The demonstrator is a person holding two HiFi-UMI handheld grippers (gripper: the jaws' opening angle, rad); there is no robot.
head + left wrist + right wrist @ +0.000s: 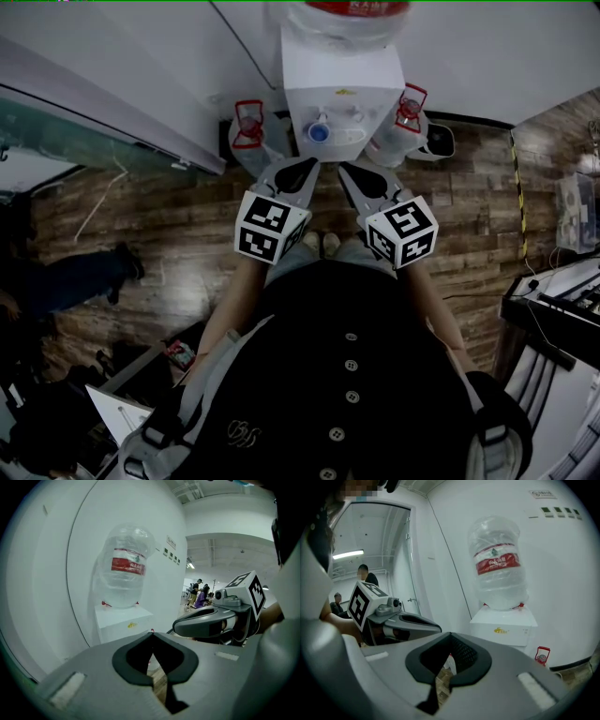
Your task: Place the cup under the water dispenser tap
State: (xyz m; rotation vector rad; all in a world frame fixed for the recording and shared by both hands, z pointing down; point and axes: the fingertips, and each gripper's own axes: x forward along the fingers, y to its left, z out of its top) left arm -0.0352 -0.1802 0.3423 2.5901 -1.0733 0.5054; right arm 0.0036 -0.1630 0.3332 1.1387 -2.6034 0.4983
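A white wall (141, 56) runs across the top of the head view and meets a wooden floor (169, 234) that spreads left and right. A glass partition (84, 131) stands along the left edge. The floor on the left is mostly open, with a bystander's legs (94, 272) at the far side. On the right, the edge of a counter (562, 309) carrying equipment narrows the room.

A white water dispenser (342, 84) stands against the wall, straight ahead of the person. A large clear bottle (499, 569) with a red label sits on top of it. Bare floor lies between the dispenser and the person's feet.

The left claw (314, 161) and the right claw (341, 167) are held side by side, near each other, pointing at the dispenser's front. Each claw's jaws are together with nothing between them.

Two small red-framed objects (248, 125) sit on the floor, one on each side of the dispenser. A blue tap (319, 132) shows on the dispenser's face, just beyond the claw tips.

No cup can be made out with certainty in any view.
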